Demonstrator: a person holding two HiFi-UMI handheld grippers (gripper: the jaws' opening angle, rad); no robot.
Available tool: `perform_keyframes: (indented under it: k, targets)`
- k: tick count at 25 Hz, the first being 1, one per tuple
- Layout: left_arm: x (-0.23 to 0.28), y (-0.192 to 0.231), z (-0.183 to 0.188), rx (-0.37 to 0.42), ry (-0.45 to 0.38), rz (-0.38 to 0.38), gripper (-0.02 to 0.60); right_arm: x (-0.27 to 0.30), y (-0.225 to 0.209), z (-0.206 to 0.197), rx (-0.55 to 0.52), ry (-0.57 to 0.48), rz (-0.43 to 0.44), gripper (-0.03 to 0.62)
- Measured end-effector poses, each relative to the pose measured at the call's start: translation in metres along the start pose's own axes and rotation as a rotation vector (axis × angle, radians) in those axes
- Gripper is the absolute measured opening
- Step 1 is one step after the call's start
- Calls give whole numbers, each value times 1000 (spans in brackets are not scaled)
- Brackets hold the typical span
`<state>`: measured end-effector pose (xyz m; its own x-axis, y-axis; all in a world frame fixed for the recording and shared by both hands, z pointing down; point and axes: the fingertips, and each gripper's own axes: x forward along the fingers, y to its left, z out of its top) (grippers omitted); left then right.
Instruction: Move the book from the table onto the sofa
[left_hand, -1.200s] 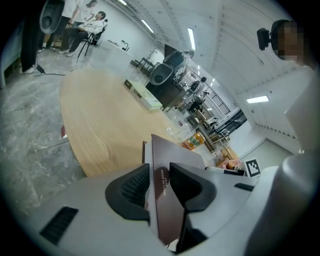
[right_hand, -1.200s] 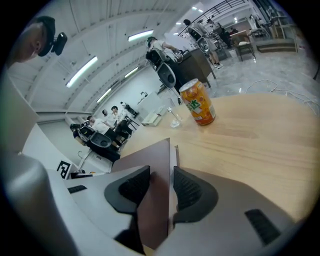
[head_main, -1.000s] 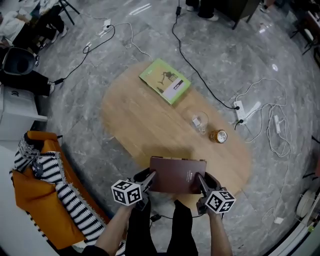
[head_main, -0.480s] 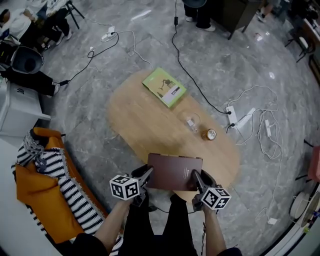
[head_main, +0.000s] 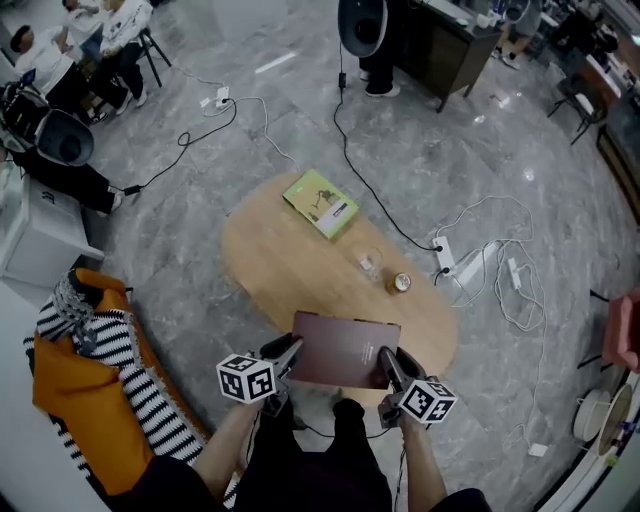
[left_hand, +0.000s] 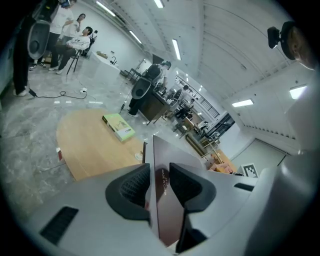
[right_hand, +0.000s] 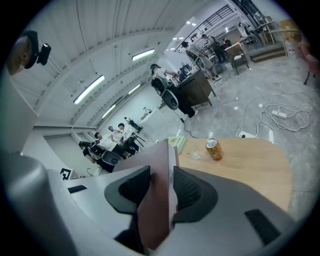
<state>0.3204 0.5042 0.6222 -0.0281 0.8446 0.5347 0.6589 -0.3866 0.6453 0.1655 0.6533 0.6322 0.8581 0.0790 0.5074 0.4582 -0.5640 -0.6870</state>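
Observation:
A dark maroon book (head_main: 345, 350) hangs in the air above the near end of the oval wooden table (head_main: 290, 270), held flat between both grippers. My left gripper (head_main: 292, 351) is shut on the book's left edge (left_hand: 159, 185). The right gripper (head_main: 385, 360) is shut on its right edge (right_hand: 160, 195). The orange sofa (head_main: 75, 400) with a striped throw stands at the lower left of the head view.
On the table lie a green book (head_main: 320, 203), a clear glass (head_main: 369, 264) and a drink can (head_main: 401, 283). Cables and power strips (head_main: 450, 262) run over the grey floor. People sit at the far left; a dark cabinet (head_main: 450, 45) stands beyond.
Both grippers have risen with the book held between them; the table and floor look smaller and farther below, and more of the room shows.

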Motion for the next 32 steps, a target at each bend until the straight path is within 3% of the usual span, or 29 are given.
perform_keyframes:
  k: [8,19,26,32]
  targets:
    - [-38,-43,19,55,-25,-36,132,-42,39,21,-7,-63,23,161]
    - [-68,-61,30,87,-35,-65,132,-66,69,23,-12,-107,38,160]
    - [-65,-44,12,84,-74,-42,132,-53,55,7,-27,-115,87,156]
    - [-86,-46,5,41,-145,22,131,-43,65,8,-63,-32,165,156]
